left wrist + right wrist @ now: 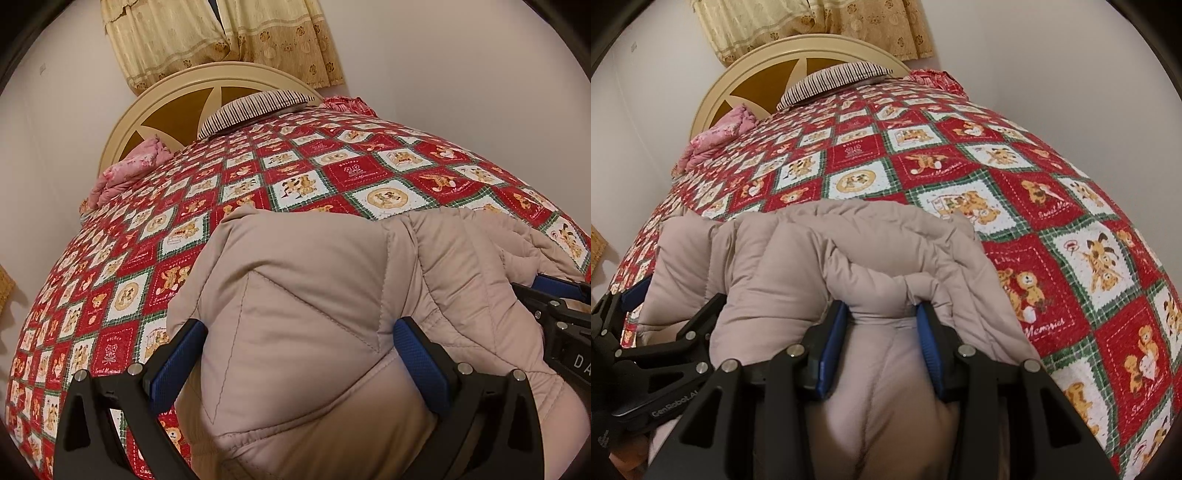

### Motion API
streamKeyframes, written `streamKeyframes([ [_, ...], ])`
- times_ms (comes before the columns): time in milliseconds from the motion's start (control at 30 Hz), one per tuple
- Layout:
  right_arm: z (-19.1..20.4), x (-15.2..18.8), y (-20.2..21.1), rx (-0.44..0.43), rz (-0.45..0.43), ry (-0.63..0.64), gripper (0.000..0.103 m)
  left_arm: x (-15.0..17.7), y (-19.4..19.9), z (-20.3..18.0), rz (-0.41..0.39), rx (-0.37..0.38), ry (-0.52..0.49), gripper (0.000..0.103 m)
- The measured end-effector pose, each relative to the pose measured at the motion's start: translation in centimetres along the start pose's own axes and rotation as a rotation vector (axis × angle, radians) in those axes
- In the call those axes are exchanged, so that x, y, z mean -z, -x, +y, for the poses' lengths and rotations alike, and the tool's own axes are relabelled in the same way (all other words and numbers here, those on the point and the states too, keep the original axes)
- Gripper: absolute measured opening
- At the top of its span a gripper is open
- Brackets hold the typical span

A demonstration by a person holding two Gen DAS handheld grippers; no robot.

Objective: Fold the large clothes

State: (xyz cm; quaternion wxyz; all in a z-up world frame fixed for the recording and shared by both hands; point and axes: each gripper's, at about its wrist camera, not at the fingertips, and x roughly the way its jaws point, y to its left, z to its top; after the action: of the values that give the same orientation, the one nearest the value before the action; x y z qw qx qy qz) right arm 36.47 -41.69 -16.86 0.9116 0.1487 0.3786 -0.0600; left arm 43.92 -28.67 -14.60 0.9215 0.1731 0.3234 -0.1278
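Note:
A beige quilted puffer jacket (314, 314) lies bunched at the near edge of the bed; it also shows in the right wrist view (820, 266). My left gripper (299, 332) has its blue pads wide apart with a thick fold of the jacket between them, pressing on both sides. My right gripper (882, 314) is closed on a bunched fold of the jacket. The right gripper shows at the right edge of the left wrist view (554, 314). The left gripper shows at the left of the right wrist view (635, 325).
The bed carries a red, white and green teddy-bear quilt (295, 177). At its far end are a striped pillow (255, 109), a pink bundle (129, 170) and a cream headboard (166, 107). Yellow curtains (221, 37) hang behind. White walls flank the bed.

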Motion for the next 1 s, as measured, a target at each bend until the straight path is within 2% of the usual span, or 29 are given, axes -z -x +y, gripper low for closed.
streamKeyframes([
  [567, 0.5, -0.1, 0.9, 0.022, -0.029, 0.014, 0.045, 0.0, 0.1, 0.0, 0.0, -0.004, -0.006, 0.102],
  [633, 0.6, -0.3, 1.4, 0.015, -0.036, 0.023, 0.05, 0.0, 0.1, -0.1, -0.002, -0.004, -0.007, 0.102],
  [667, 0.2, -0.5, 2.0, -0.008, -0.043, 0.025, 0.059, 0.0, 0.0, 0.0, -0.002, -0.002, -0.007, 0.102],
  [767, -1.3, -0.8, 4.3, -0.02, -0.109, -0.03, 0.103, -0.1, -0.1, 0.2, -0.002, 0.008, 0.001, 0.102],
  [833, -2.1, -0.9, 5.4, 0.014, -0.131, -0.013, 0.103, -0.1, -0.1, 0.4, -0.004, 0.014, 0.007, 0.102],
  [933, -3.6, -0.6, 5.1, 0.047, -0.083, 0.007, 0.103, -0.1, 0.0, 0.4, -0.009, 0.019, 0.011, 0.102],
  [1000, -5.1, -0.2, 4.6, 0.008, -0.052, -0.038, 0.103, 0.0, 0.2, 0.5, -0.014, 0.028, 0.017, 0.102],
])
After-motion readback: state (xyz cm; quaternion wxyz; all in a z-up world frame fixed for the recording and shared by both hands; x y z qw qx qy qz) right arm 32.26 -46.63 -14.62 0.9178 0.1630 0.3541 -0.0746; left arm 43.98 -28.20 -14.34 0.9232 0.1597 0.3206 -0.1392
